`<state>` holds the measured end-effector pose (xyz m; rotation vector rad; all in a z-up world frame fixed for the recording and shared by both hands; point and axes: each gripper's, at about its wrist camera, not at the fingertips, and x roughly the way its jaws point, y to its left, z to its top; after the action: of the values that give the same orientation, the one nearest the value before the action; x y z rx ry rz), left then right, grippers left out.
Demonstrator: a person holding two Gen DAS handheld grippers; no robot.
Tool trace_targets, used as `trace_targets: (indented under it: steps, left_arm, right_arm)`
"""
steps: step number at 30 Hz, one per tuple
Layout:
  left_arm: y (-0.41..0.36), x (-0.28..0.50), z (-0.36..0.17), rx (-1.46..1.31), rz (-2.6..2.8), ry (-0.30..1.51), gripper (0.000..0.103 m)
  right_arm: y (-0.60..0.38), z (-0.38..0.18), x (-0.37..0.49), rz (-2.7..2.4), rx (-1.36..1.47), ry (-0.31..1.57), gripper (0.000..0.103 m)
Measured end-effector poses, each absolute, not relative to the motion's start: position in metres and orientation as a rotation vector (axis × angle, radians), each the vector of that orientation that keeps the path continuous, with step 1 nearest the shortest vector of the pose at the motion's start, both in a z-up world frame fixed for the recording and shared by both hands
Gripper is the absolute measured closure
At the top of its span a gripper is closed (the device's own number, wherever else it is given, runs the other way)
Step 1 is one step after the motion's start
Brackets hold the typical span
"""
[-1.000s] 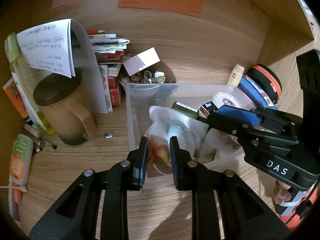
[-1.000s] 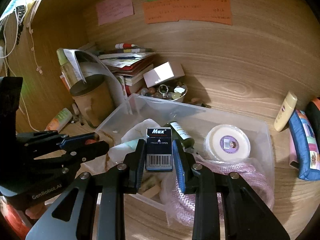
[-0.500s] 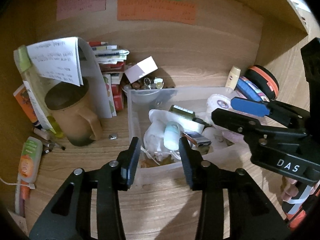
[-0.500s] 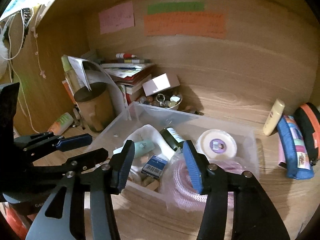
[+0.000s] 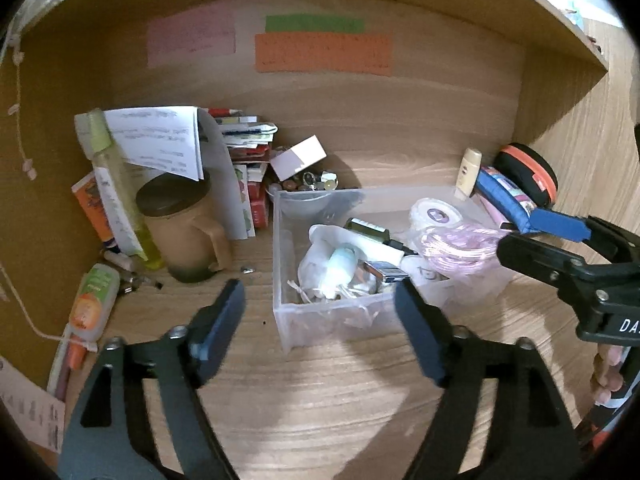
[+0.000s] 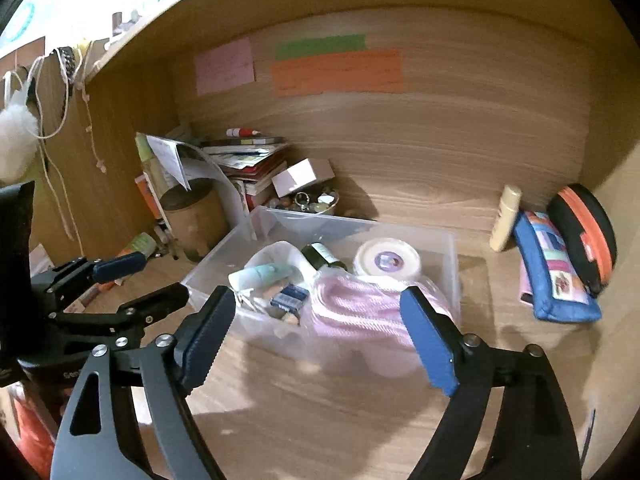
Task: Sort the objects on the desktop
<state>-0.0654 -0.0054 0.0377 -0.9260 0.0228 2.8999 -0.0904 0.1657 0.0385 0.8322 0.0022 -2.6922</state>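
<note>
A clear plastic bin (image 5: 332, 320) (image 6: 360, 224) stands on the wooden desk. In it lie a blue staples box (image 5: 386, 272) (image 6: 290, 298), a mint bottle (image 5: 340, 264) (image 6: 264, 272), a dark green bottle (image 5: 368, 226), a white round tin (image 6: 386, 260) and pink rope (image 6: 356, 304). My left gripper (image 5: 318, 292) hovers short of the bin's near wall, its jaws opening, with nothing gripped. My right gripper (image 6: 316, 296) hangs back from the bin's near side, jaws opening too and holding nothing. Each gripper shows at the edge of the other's view, right (image 5: 520, 232) and left (image 6: 148, 280).
Left of the bin are a brown mug (image 5: 184, 232) under a curled paper, stacked books (image 5: 248, 148) and a small gel bottle (image 5: 94, 300). A bowl of trinkets (image 5: 308, 184) sits behind the bin. A cream tube (image 6: 506, 216), blue pouch (image 6: 556, 268) and black-orange case (image 6: 584, 232) stand right.
The right gripper opened and let go of the blue staples box, which now lies in the bin. The left gripper opened as well. Both have drawn back and up from the bin.
</note>
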Motion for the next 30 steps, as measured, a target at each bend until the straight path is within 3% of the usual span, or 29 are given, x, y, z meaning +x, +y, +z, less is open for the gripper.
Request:
trace_targets:
  steps: [10,18,30]
  left_arm:
    - [0.010,-0.044,0.041,-0.946,2.962,0.066,0.021]
    - [0.002,-0.038,0.036,-0.966,2.960,-0.055,0.021]
    - [0.002,-0.038,0.033,-0.998,2.960,-0.041,0.021]
  right_arm:
    - [0.191,0.035,-0.062,-2.700,0.839,-0.024,0.017]
    - [0.195,0.029,-0.048,-2.697,0.855,-0.005,0.017]
    - [0.194,0.028,-0.042,-2.683,0.851,-0.025,0.016]
